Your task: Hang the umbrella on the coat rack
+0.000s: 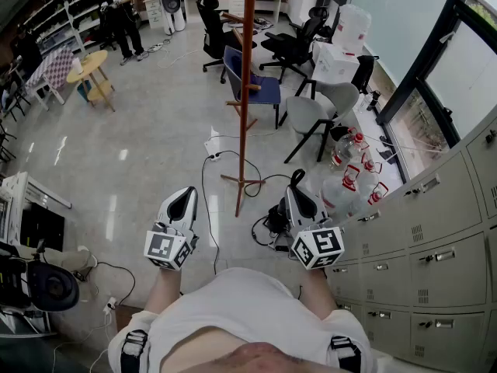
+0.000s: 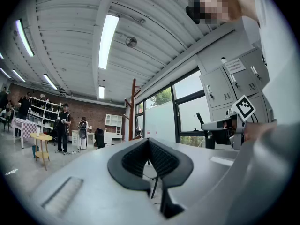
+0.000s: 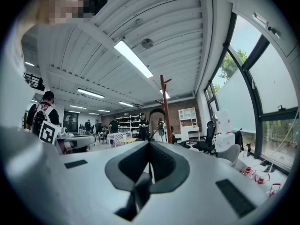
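Note:
The coat rack (image 1: 245,92) is a tall red-brown pole with short pegs, standing on the floor just ahead of me; it also rises in the left gripper view (image 2: 132,109) and the right gripper view (image 3: 165,107). My right gripper (image 1: 298,197) (image 3: 150,144) is shut on the black umbrella, whose curved hook handle (image 1: 297,176) (image 3: 157,110) sticks out past the jaw tips. A dark bundle (image 1: 271,222) below that gripper looks like the folded canopy. My left gripper (image 1: 183,202) (image 2: 149,142) is shut with nothing in it, left of the rack's base.
Grey lockers (image 1: 435,231) line the right side. Water bottles (image 1: 349,173) and office chairs (image 1: 318,115) stand right of the rack. A power strip (image 1: 213,150) and cables lie by its feet. People stand at far shelves (image 1: 120,10).

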